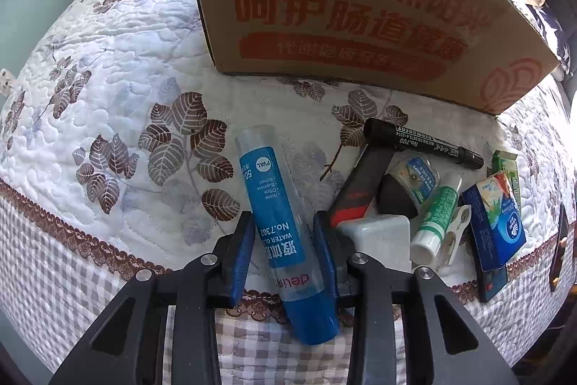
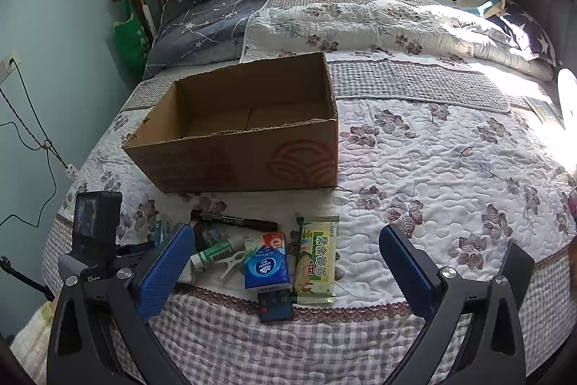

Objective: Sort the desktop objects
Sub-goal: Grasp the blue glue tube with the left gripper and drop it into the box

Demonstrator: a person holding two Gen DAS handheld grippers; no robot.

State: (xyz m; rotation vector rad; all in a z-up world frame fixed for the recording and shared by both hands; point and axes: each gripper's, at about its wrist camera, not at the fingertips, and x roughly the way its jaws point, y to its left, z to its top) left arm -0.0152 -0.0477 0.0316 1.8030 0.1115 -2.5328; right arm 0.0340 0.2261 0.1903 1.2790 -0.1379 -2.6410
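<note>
Blue-labelled clear plastic glue tube (image 1: pixel 279 222) | lying on quilted bed (image 1: pixel 119 89) between wide-open left gripper (image 1: pixel 285 240) pads, unpinched | close squarely mid-tube, lift, carry to empty brown cardboard box (image 2: pixel 252 147) | right gripper (image 2: pixel 285 262) wide, empty

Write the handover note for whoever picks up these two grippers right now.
Left gripper: open, jaws either side of the blue glue tube on the quilt; pads do not look pressed on it.
Right gripper: open, empty, held above the pile.
Cardboard box: open top, behind the pile; the part of its inside that shows is empty.
Still on the quilt: black marker, green-white tube, blue tissue pack, snack packet, white clip, a few smaller items.
Done: nothing sorted yet.
Left: probably close on the glue tube, box it, then the rest.
</note>
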